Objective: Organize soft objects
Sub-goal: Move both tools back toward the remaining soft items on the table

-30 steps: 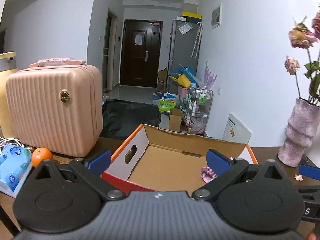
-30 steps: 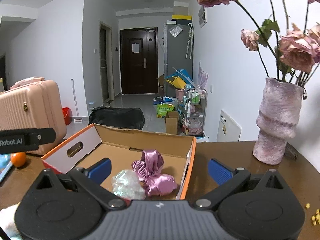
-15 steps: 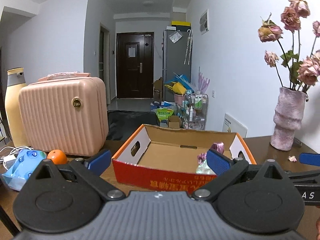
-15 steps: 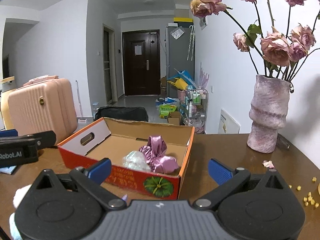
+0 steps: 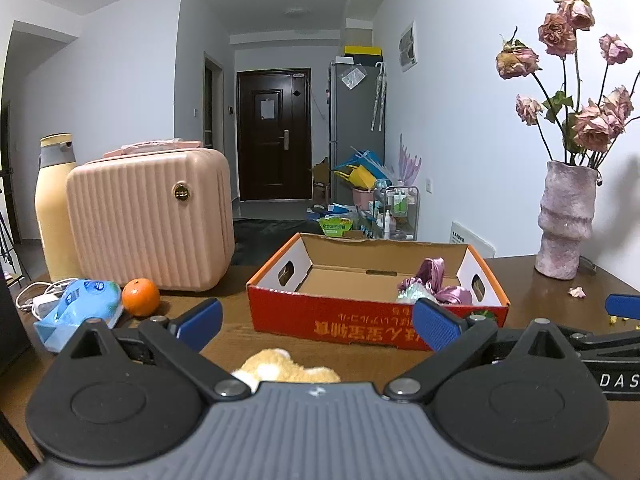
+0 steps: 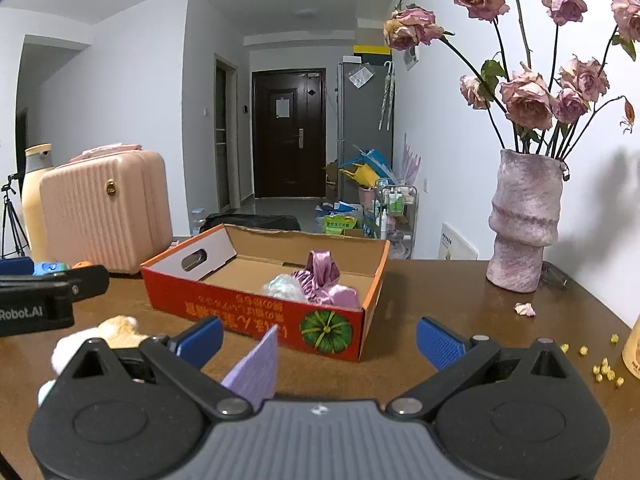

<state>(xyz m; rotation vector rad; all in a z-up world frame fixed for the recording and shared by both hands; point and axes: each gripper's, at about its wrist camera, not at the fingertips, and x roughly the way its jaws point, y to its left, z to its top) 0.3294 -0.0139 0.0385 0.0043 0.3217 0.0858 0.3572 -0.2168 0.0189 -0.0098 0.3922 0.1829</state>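
Both claws hang low over the brown tabletop (image 6: 432, 292) with their blue-padded fingers spread wide and nothing between them: the left claw (image 5: 316, 322) faces the long red side of a shallow cardboard box (image 5: 376, 322), and the right claw (image 6: 318, 338) faces the box's near corner with the printed pumpkin. Inside the box, toward its right end, lie a shiny pink satin piece (image 6: 326, 280) and a pale crinkly bundle (image 6: 282, 286), touching each other. Short of the box, on the bare wood, a tan and white plush toy (image 5: 280, 366) sits right under the left claw, half hidden by the claw's black body; in the right wrist view the same toy shows at the lower left, behind the left finger. A lilac ribbed cloth (image 6: 256, 368) stands up just in front of the right claw's body, between it and the box wall. To the left of the box stand a pink ribbed case (image 5: 152, 222) and a yellow bottle (image 5: 54, 208) behind it, with an orange (image 5: 140, 296), a blue tissue pack (image 5: 78, 312) and a white charger with cable (image 5: 40, 300) near their feet. To the right stands a mauve vase (image 6: 522, 224) of dried roses, with a fallen petal (image 6: 525, 309) and yellow crumbs (image 6: 600, 364) scattered on the wood beyond it.
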